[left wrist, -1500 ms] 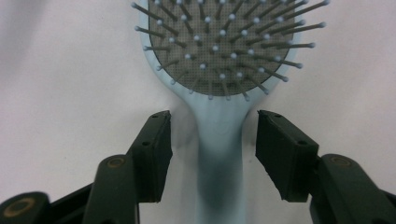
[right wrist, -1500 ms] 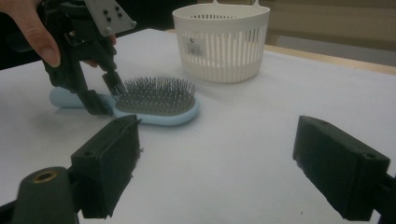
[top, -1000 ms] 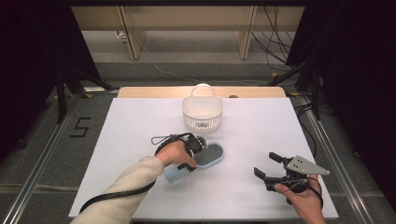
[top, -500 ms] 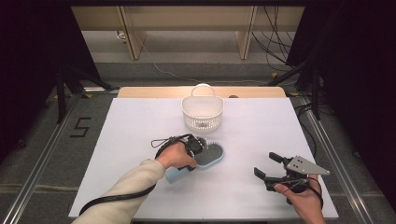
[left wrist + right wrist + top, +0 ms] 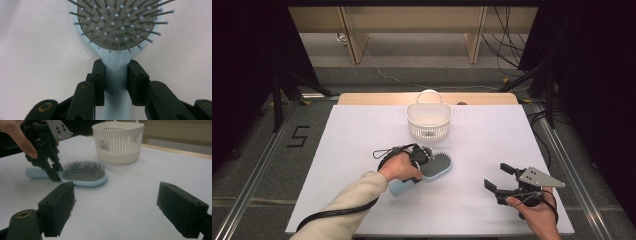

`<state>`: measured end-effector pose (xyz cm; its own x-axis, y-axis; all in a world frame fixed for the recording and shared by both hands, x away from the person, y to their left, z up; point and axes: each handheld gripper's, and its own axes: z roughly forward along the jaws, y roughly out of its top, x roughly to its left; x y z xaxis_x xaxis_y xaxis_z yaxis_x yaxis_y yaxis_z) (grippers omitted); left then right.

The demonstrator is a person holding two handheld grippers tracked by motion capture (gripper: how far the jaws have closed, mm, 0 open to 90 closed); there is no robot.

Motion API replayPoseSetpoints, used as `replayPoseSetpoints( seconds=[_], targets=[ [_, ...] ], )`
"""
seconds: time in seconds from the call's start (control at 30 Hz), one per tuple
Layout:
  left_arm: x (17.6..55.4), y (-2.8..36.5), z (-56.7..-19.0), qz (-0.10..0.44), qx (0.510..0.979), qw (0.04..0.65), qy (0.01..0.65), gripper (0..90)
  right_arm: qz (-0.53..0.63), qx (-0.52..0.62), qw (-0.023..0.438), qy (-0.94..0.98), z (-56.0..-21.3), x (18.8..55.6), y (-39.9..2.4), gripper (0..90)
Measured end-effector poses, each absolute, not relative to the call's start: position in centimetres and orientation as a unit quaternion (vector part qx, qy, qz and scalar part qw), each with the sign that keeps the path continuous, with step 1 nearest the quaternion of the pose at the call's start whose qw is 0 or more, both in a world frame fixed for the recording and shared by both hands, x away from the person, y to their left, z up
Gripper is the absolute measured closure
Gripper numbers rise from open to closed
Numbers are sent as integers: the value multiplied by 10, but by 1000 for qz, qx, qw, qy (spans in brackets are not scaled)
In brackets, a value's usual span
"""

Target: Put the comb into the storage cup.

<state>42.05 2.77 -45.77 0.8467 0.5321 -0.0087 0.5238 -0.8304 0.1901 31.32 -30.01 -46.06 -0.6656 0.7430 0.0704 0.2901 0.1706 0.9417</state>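
Moved: our left gripper (image 5: 116, 82) fingers just closed, clamping the hairbrush (image 5: 117, 32) neck between them.
Right gripper (image 5: 502, 181): fingers apart, idle.
Advice: lift level, bristles up, toward the basket (image 5: 428, 120).

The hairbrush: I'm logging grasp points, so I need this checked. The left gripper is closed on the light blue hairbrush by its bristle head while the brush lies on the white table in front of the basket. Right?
Not quite. The left gripper is closed on the hairbrush at the neck of its handle, just below the bristle head, as the left gripper view shows. The rest holds: it lies on the white table in front of the basket.
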Motion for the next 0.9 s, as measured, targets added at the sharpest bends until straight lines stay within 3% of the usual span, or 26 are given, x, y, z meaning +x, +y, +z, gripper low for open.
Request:
replayPoseSetpoints(
  seconds=[0.47, 0.9],
  targets=[
    [418, 29, -457, 20, 955, 106, 278, 697, 539, 354, 209, 735, -461, 313, -300, 156],
    [410, 36, -446, 34, 945, 171, 278, 697, 539, 354, 210, 735, -461, 313, -301, 156]
  ],
)
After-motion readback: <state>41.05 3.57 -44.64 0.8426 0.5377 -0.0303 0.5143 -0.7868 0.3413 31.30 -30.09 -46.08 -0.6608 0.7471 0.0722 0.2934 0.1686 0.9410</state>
